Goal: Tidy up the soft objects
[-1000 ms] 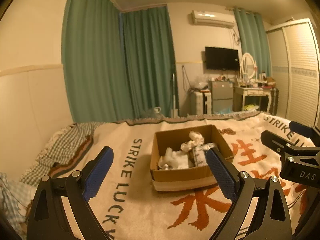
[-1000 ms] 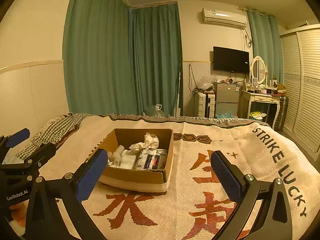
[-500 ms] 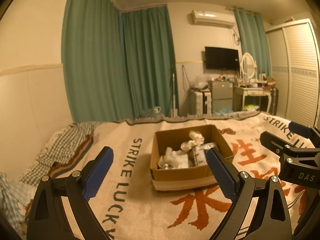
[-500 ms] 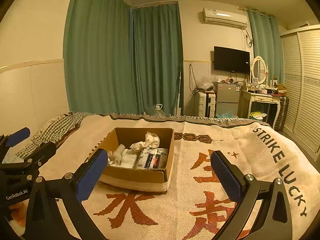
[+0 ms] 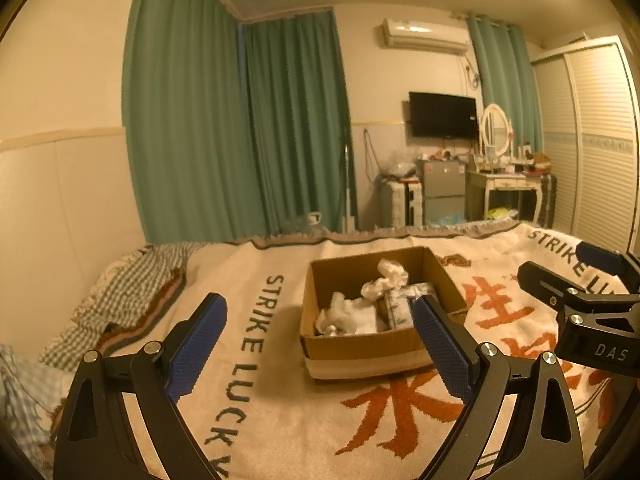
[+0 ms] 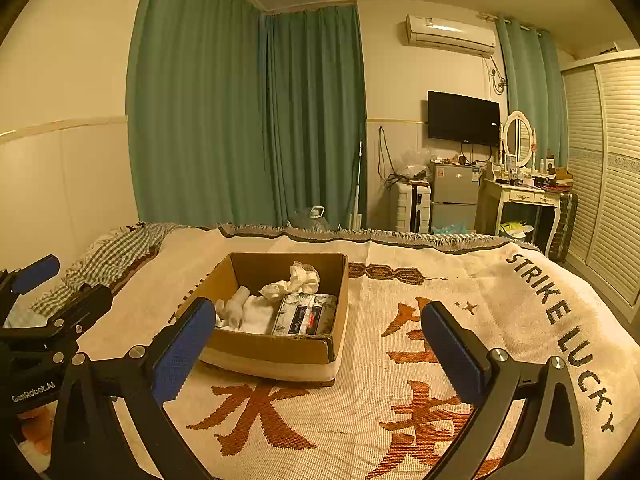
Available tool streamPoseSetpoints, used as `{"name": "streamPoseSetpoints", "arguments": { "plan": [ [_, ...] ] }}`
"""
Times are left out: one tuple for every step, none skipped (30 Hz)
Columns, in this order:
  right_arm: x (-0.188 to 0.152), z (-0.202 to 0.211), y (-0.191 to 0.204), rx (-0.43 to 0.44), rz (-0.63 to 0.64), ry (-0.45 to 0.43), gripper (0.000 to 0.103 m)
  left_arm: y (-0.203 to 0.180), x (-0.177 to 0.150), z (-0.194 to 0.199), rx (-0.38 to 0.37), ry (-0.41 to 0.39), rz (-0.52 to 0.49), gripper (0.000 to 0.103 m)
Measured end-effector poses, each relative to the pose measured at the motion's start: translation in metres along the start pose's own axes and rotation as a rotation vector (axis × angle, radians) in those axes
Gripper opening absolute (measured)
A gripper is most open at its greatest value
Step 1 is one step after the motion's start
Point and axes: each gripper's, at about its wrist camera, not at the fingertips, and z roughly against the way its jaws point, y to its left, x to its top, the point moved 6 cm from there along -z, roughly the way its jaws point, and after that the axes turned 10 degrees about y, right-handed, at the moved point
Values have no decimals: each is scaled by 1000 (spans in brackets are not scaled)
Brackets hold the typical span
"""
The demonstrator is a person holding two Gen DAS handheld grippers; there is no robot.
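A brown cardboard box (image 5: 360, 346) (image 6: 276, 350) sits on the cream blanket (image 5: 280, 412) (image 6: 400, 360) in the middle of the bed. Inside lie white rolled socks (image 5: 344, 316) (image 6: 244, 312), a crumpled white cloth (image 5: 386, 278) (image 6: 296, 280) and a patterned tissue pack (image 5: 400, 304) (image 6: 306, 316). My left gripper (image 5: 320, 344) is open and empty, held above the blanket in front of the box. My right gripper (image 6: 316, 344) is open and empty, just right of the box's near side. Each gripper shows at the edge of the other's view.
A checked green cloth (image 5: 132, 288) (image 6: 116, 256) lies bunched at the bed's left edge against the padded wall. Green curtains (image 6: 248, 120) hang behind the bed. A small fridge (image 6: 454, 196), a dressing table (image 6: 520, 200) and a slatted wardrobe (image 6: 604, 168) stand at the far right.
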Motion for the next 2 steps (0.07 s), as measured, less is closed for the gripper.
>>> {"name": "streamPoseSetpoints", "arguments": {
  "plan": [
    [0, 0, 0, 1, 1, 0, 103, 0, -1, 0, 0, -2, -4, 96],
    [0, 0, 0, 1, 1, 0, 103, -1, -2, 0, 1, -3, -8, 96]
  ]
}}
